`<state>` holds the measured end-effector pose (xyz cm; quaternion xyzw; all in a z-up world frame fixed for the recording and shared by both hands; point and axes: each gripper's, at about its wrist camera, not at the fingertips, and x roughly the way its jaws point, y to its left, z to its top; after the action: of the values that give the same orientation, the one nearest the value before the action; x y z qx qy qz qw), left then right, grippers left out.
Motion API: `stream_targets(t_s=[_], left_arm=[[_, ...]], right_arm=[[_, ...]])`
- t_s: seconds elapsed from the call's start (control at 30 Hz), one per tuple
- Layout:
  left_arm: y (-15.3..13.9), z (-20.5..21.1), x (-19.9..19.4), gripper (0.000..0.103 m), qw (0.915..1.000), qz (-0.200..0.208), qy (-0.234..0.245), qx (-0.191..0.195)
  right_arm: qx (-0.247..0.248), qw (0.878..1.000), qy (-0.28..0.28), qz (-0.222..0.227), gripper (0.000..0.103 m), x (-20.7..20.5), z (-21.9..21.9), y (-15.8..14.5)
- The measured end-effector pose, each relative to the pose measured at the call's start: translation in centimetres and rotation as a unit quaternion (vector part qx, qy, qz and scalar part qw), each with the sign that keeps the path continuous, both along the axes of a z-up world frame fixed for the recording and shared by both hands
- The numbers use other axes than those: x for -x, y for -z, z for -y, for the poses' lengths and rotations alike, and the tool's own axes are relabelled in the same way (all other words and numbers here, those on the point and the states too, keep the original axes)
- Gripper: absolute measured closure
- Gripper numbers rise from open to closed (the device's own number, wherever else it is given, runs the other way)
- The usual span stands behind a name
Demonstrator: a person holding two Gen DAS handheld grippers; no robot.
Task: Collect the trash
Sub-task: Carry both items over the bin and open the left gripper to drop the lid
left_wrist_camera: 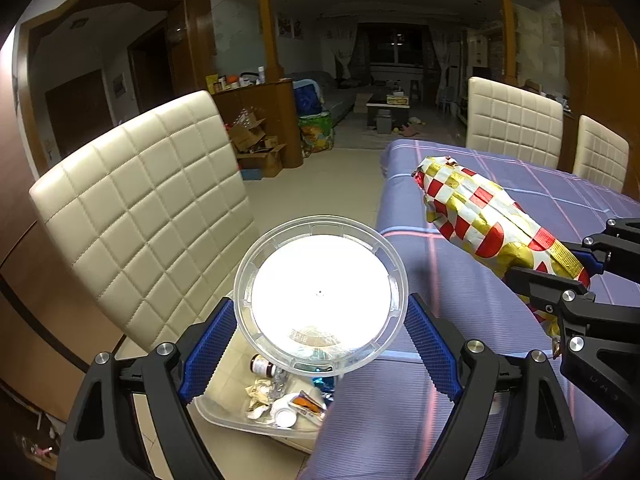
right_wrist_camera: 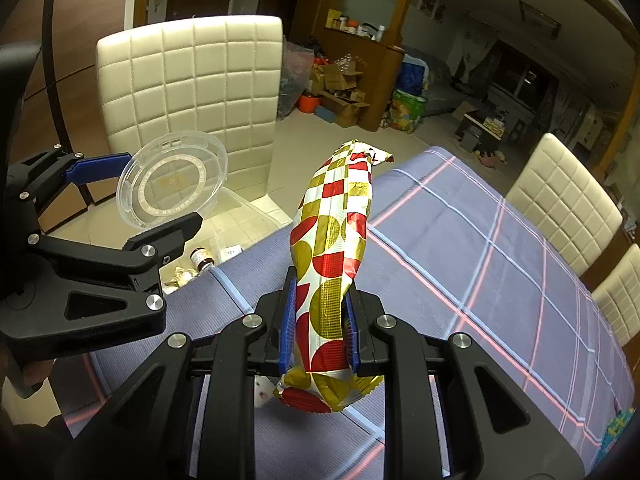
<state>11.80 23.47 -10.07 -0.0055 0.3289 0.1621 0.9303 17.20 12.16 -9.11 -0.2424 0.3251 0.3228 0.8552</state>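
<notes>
My left gripper [left_wrist_camera: 320, 332] is shut on a clear round plastic lid [left_wrist_camera: 320, 300] and holds it in the air above a clear plastic bin [left_wrist_camera: 256, 426] on the floor. The bin holds a small brown bottle [left_wrist_camera: 262, 365], wrappers and a white cap. My right gripper [right_wrist_camera: 320, 320] is shut on a red, gold and white checked snack bag [right_wrist_camera: 336, 248], held upright over the purple plaid tablecloth [right_wrist_camera: 480, 264]. The bag also shows in the left wrist view [left_wrist_camera: 488, 220], and the lid in the right wrist view [right_wrist_camera: 172, 180].
A cream quilted chair [left_wrist_camera: 144, 216] stands close behind the bin, left of the table. Two more cream chairs [left_wrist_camera: 516, 120] stand at the table's far side. Cardboard boxes [left_wrist_camera: 256, 144] and bags lie on the tiled floor beyond.
</notes>
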Motion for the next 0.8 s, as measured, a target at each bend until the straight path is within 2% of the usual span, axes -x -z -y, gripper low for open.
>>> stream_targets(t_s=[0.4, 0.8], left_arm=[[1.8, -5.0, -0.7, 0.02, 0.9986, -0.017, -0.048, 0.008], [4.2, -8.3, -3.0, 0.019, 0.9958, -0.041, -0.065, 0.049]], right_arm=[[0.005, 1.0, -0.022, -0.009, 0.081, -1.4, -4.0, 1.0], [0.005, 1.0, -0.014, -0.026, 0.081, -3.9, -4.9, 2.5]])
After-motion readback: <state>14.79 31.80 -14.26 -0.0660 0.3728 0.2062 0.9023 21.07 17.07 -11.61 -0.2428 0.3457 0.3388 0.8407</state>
